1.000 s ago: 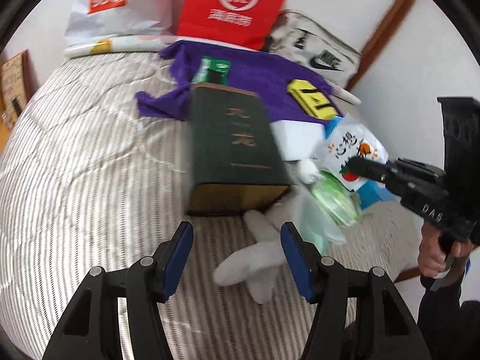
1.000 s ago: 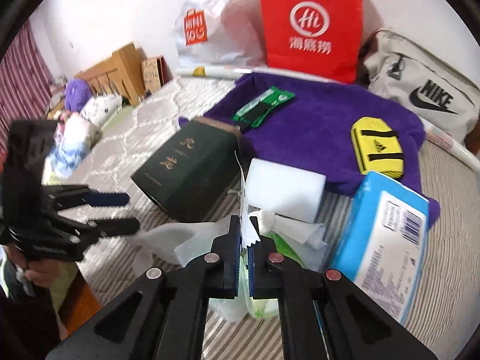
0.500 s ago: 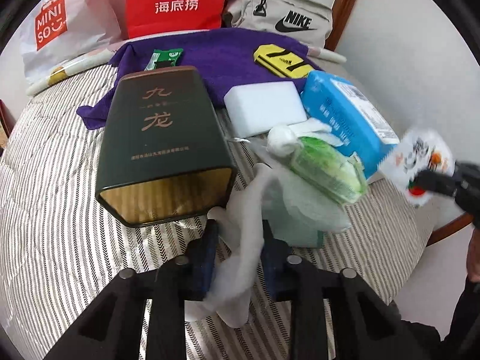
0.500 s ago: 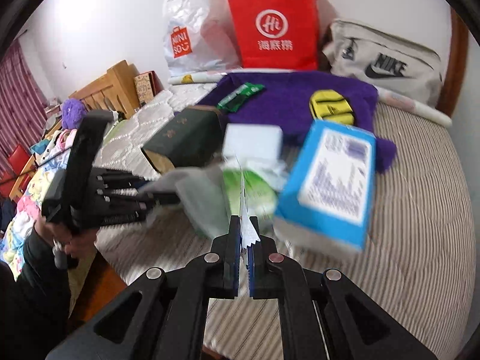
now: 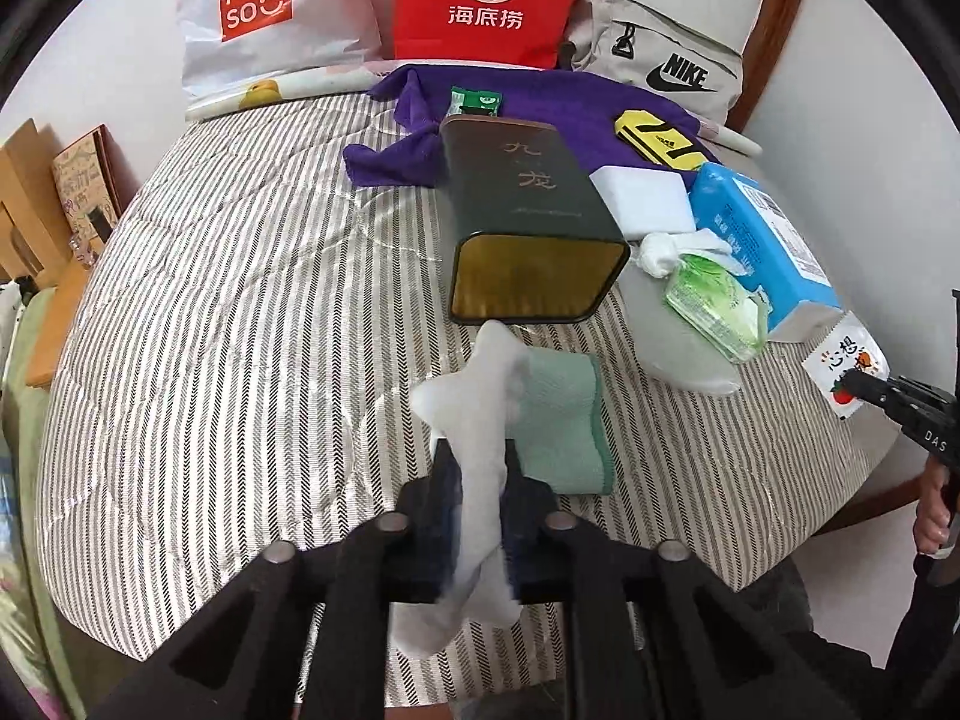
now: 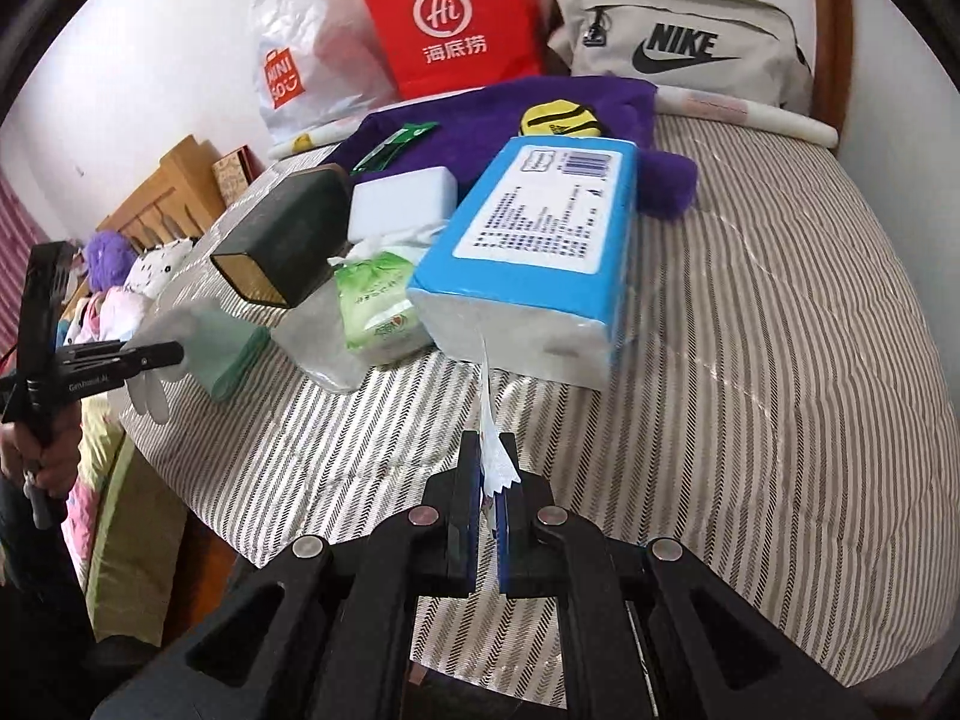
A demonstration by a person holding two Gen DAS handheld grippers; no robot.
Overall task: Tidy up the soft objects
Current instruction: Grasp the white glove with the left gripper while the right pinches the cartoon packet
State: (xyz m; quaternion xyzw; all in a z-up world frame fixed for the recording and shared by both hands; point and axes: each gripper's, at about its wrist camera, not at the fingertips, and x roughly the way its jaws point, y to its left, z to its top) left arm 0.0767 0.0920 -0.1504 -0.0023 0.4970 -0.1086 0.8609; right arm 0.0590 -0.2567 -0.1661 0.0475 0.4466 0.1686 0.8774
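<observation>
While the left gripper (image 5: 477, 474), its jaws just eased slightly apart, pinches a limp white-and-green sock (image 5: 480, 420) above the striped bed (image 5: 240, 300), the right gripper (image 6: 493, 474) is clamped on a thin white sachet (image 6: 489, 420).

The left tool (image 5: 477, 501) is covering the middle of the white fuzzy sock (image 5: 480, 420), and the sock's lower end is blurring at six o'clock. The small white snack sachet (image 5: 846, 369) is showing print too small to read; the right tool (image 5: 852, 381) is hiding its lower corner. The frame edge at three o'clock is cutting off the person's hand (image 5: 933, 522). The dark green rectangular tin (image 5: 528, 204) is partly hiding the purple fleece cloth (image 5: 540, 96) and the white foam block (image 5: 642, 195).
</observation>
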